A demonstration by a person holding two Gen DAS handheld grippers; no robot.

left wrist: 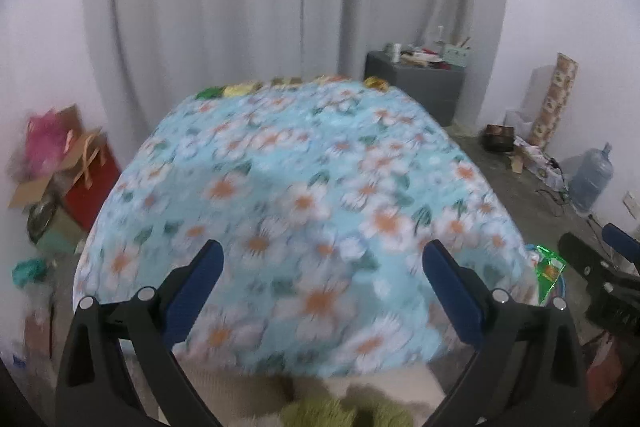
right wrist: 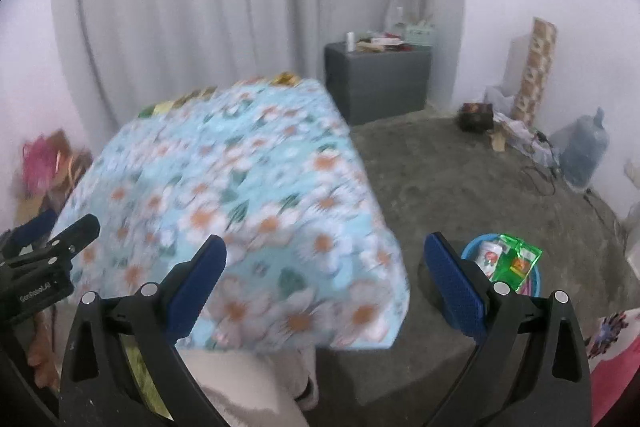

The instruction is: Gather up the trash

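While hovering over the counter (left wrist: 304,163): both grippers empty
left gripper (left wrist: 322,291): jaws spread wide
right gripper (right wrist: 326,287): jaws released
wrappers (left wrist: 240,89): far counter edge
blue bin (right wrist: 534,281): on floor, holds green packets (right wrist: 518,259)

Flowered tablecloth (left wrist: 304,195) motion-blurred in both views, petals smeared. Small wrappers (left wrist: 248,89) along its far edge too blurred to identify. Blue basin (right wrist: 534,281) half hidden behind right gripper's finger; in left wrist view mostly hidden by the table. Clutter on grey cabinet (right wrist: 376,83) too small to tell.
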